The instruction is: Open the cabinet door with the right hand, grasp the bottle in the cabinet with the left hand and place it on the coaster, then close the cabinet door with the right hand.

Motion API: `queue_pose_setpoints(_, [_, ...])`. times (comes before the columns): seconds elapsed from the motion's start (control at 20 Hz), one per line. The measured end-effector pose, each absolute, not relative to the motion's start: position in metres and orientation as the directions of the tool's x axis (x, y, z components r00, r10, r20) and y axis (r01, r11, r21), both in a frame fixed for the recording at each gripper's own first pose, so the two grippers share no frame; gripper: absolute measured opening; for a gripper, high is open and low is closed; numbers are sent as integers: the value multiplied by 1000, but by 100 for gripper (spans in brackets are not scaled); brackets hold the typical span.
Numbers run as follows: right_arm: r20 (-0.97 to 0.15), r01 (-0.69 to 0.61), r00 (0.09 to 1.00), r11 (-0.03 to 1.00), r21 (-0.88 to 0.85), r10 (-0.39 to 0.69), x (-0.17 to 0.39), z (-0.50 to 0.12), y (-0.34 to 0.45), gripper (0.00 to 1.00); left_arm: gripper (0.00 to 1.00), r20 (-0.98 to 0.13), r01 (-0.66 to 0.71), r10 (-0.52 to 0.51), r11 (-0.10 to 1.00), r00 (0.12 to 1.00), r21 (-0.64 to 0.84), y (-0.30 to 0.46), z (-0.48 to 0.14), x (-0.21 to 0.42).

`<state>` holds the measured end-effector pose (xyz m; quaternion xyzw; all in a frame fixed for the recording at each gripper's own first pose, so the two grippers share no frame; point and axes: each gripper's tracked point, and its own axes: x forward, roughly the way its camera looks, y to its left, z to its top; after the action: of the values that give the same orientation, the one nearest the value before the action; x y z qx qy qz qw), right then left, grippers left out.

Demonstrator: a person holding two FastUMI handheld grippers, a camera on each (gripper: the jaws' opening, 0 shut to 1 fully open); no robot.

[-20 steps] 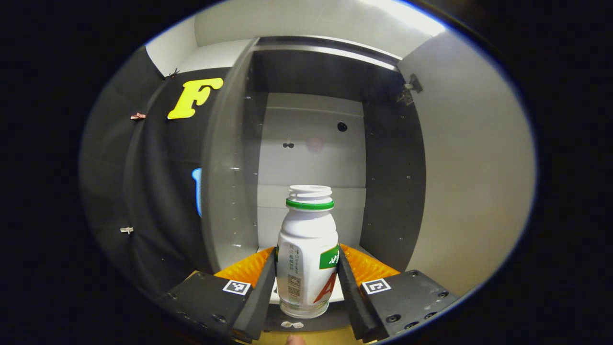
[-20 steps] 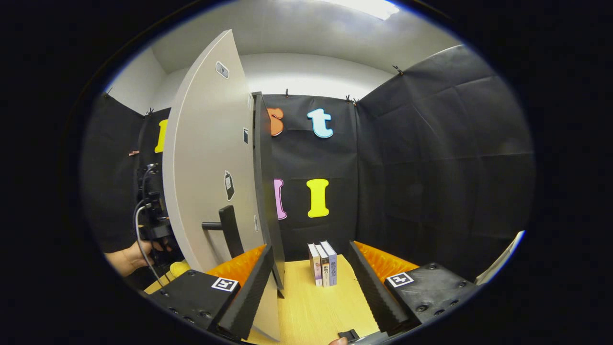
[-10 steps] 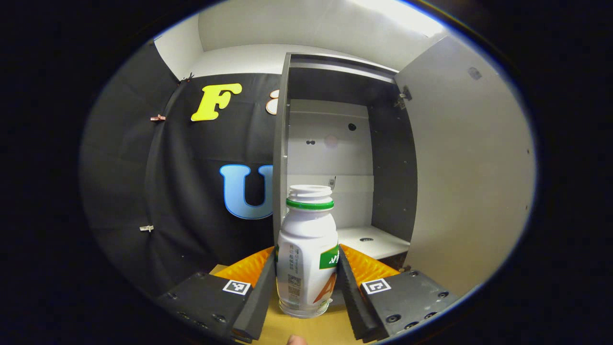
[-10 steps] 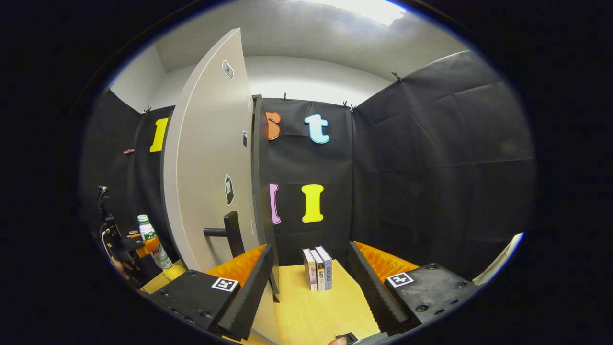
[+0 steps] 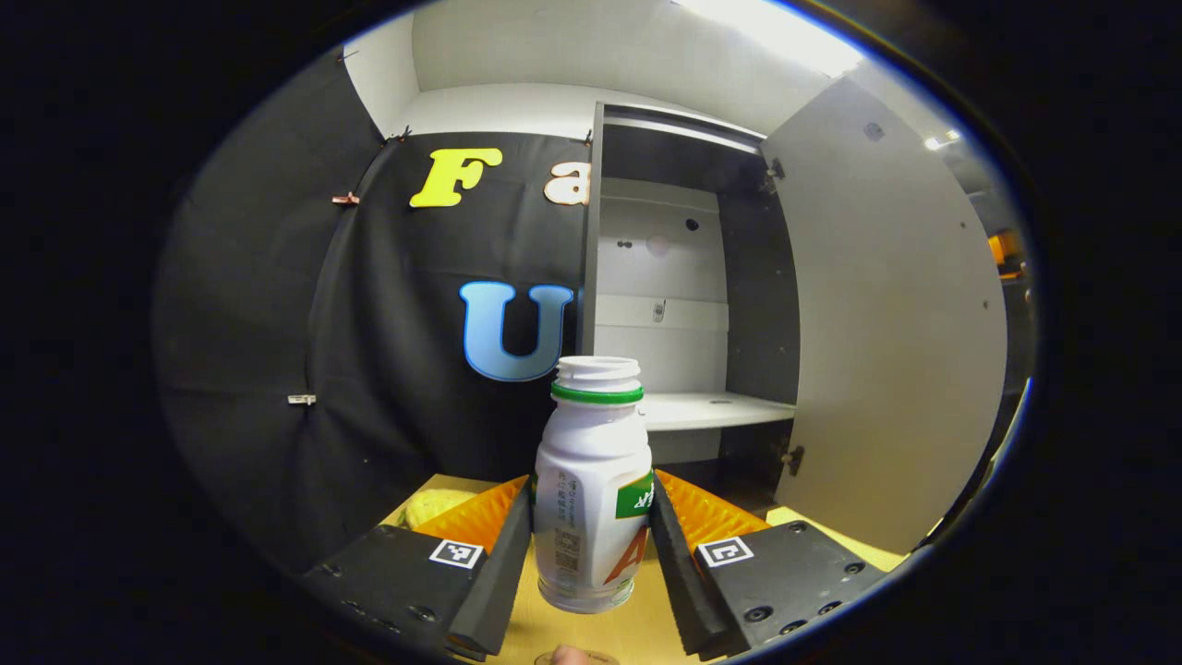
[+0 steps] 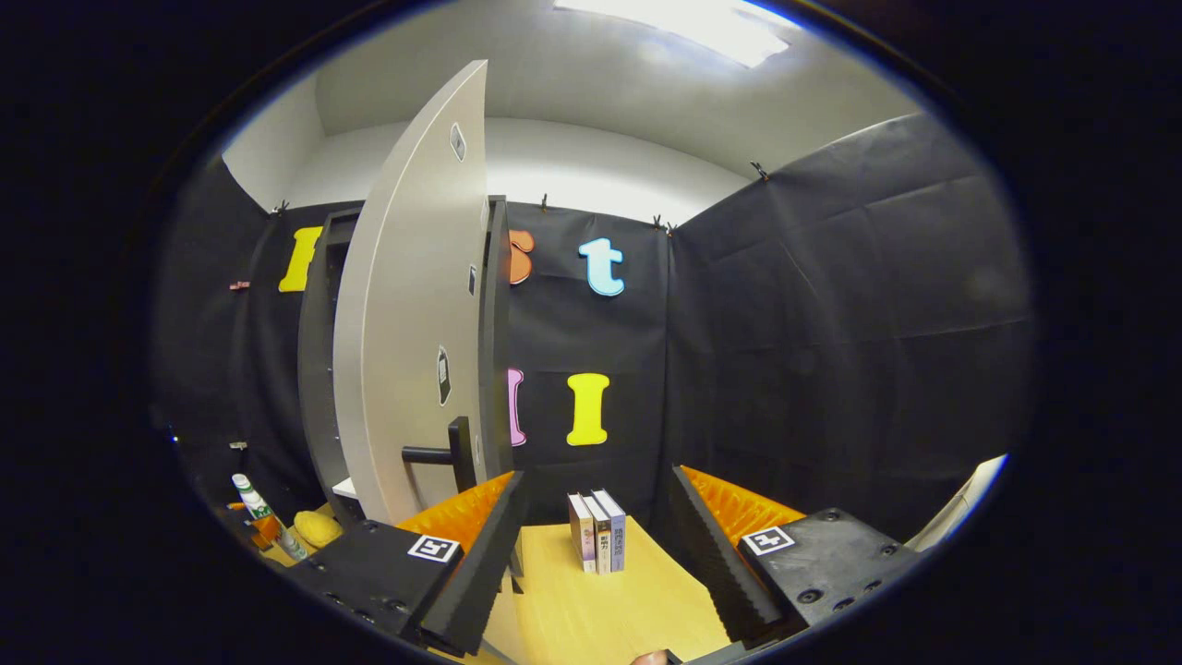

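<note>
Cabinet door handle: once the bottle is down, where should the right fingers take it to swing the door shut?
Grip the handle on its upright black bar, which stands off the cabinet door on a short horizontal stem. The right gripper, open, would likely come from the door's outer face, one finger on each side of the bar, above the stem.

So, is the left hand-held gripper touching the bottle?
Touching. The left gripper view shows the left hand-held gripper with both fingers pressed against the bottle.

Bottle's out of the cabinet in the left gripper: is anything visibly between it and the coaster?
Cannot say: the bottle is clamped in the left gripper above bare tabletop, but no coaster is identifiable; a yellow object lies left.
</note>
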<state>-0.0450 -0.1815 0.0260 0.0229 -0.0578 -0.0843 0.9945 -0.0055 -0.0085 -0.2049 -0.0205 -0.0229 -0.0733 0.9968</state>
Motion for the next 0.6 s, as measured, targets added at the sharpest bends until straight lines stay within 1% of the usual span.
queue_pose_setpoints(0.15, [85, 186, 978, 980, 70, -192, -42, 21, -183, 95, 70, 31, 156, -155, 987, 987, -24, -3, -244, -17])
queue_pose_setpoints(0.3, [83, 207, 974, 976, 75, -213, -39, 23, -187, 94, 70, 3, 173, -173, 985, 985, 1, -3, -286, -22])
queue_pose_setpoints(0.4, [52, 236, 969, 967, 92, -242, -39, 15, -195, 94, 70, -10, 193, -193, 981, 981, 7, -8, -311, -25])
queue_pose_setpoints(0.6, [36, 276, 959, 956, 100, -281, -44, 14, -206, 94, 70, -30, 223, -225, 974, 974, -40, -14, -353, -29])
